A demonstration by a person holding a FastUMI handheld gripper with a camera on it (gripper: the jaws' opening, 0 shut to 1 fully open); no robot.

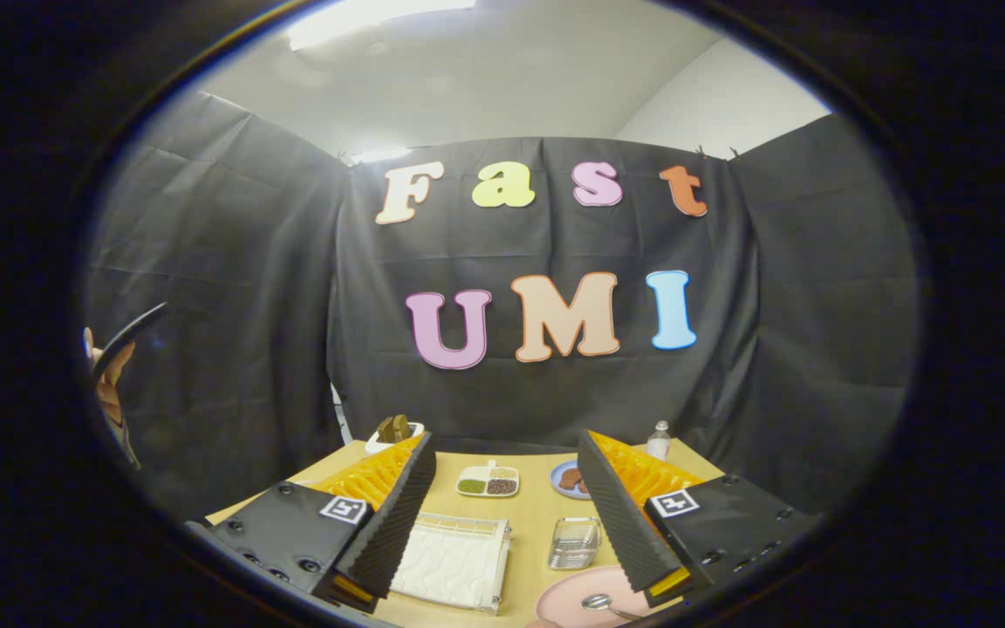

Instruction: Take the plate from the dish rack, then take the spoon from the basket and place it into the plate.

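Apparently done: my claw (502, 515) hangs wide open and empty above the surface (530, 515), spoon (600, 603) already lying in the pink plate (568, 604) beside the basket (574, 542) and rack (454, 558); next, I'd withdraw.

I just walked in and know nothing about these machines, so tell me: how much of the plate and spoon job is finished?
It looks finished. The pink plate lies on the table, away from the white dish rack, and the spoon rests in it. The wire basket beyond the plate looks empty. Nothing is in hand: the gripper hangs above the table with its fingers apart. Nothing seems left to do.
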